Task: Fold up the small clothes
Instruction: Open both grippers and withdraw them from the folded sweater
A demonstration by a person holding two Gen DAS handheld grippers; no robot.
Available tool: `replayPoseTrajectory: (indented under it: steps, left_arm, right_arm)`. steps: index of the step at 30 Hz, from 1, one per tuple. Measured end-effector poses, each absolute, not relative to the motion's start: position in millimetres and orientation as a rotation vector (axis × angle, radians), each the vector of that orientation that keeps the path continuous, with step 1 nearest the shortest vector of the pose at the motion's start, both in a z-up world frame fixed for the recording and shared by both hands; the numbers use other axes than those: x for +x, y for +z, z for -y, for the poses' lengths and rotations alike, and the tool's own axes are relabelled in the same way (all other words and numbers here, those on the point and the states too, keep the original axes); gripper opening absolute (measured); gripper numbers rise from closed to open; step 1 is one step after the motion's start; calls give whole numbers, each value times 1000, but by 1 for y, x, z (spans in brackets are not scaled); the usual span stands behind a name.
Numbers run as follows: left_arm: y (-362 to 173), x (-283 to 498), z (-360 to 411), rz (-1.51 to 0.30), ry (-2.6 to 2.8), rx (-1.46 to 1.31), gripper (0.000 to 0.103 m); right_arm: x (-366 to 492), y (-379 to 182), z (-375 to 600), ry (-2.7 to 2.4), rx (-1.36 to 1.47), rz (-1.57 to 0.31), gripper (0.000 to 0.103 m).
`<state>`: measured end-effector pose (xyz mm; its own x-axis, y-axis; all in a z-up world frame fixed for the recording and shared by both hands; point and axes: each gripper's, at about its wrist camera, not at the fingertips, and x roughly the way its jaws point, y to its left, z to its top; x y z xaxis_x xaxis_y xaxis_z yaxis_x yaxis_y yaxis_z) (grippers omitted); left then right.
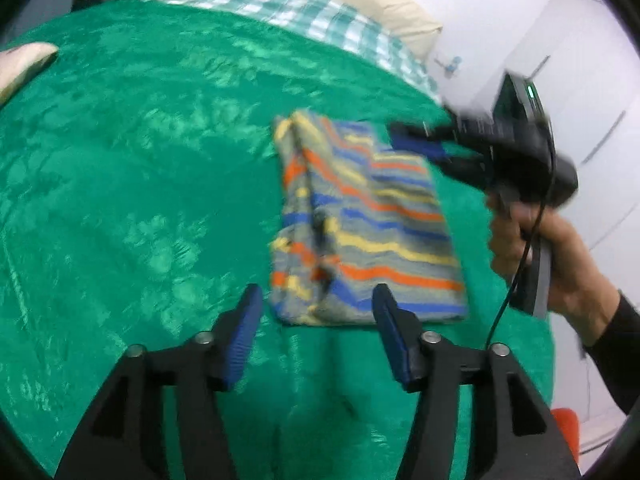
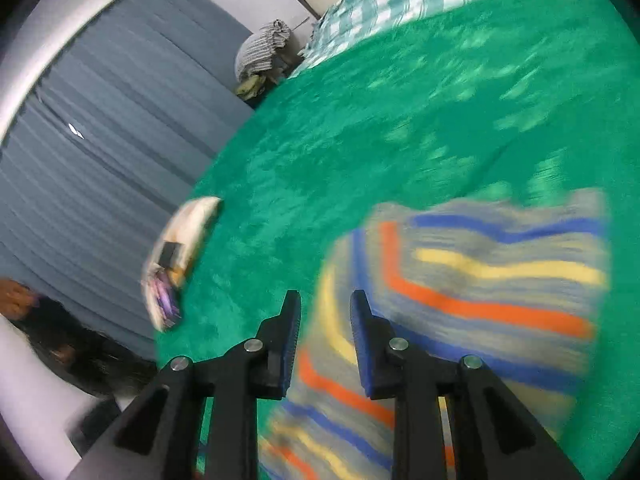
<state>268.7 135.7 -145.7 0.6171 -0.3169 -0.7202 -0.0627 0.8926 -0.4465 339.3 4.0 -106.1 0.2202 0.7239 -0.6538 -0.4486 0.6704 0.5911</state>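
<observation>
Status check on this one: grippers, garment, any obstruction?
Left gripper open, nothing between pads. Right gripper open, empty. Striped grey, orange, yellow and blue folded garment flat on green blanket. Nothing in the way.

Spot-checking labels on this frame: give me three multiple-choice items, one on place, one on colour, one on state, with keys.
1. Where does the striped garment lie?
A. on the green blanket
B. on the checked sheet
C. on the floor

2. Which stripe colours does the garment show on its grey ground?
A. red, white, black
B. orange, yellow, blue
C. pink, purple, brown

3. How is the left tool?
A. shut on the garment
B. shut, holding nothing
C. open, holding nothing

Answers: 1 A, the garment lies folded flat on the green blanket, short of the checked sheet. 2 B, both wrist views show orange, yellow and blue stripes. 3 C, its blue pads stand apart just before the garment's near edge without pressing on it.
</observation>
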Motion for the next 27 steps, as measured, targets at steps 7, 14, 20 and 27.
replayPoseTrajectory:
  steps: [7, 14, 20, 27]
  left_arm:
    - [-169, 311, -110, -1049, -149, -400, 2]
    - [-168, 304, -125, -1091, -145, -409, 10]
    - [-142, 334, -127, -982, -157, -356, 73]
    - [-197, 394, -149, -1118, -22, -388, 19]
  right_arm:
    - [251, -99, 46, 810, -63, -1030, 26]
    - [215, -142, 45, 761, -125, -1082, 27]
    - [266, -100, 69, 689, -50, -960, 27]
    - [343, -153, 56, 606, 30, -1123, 27]
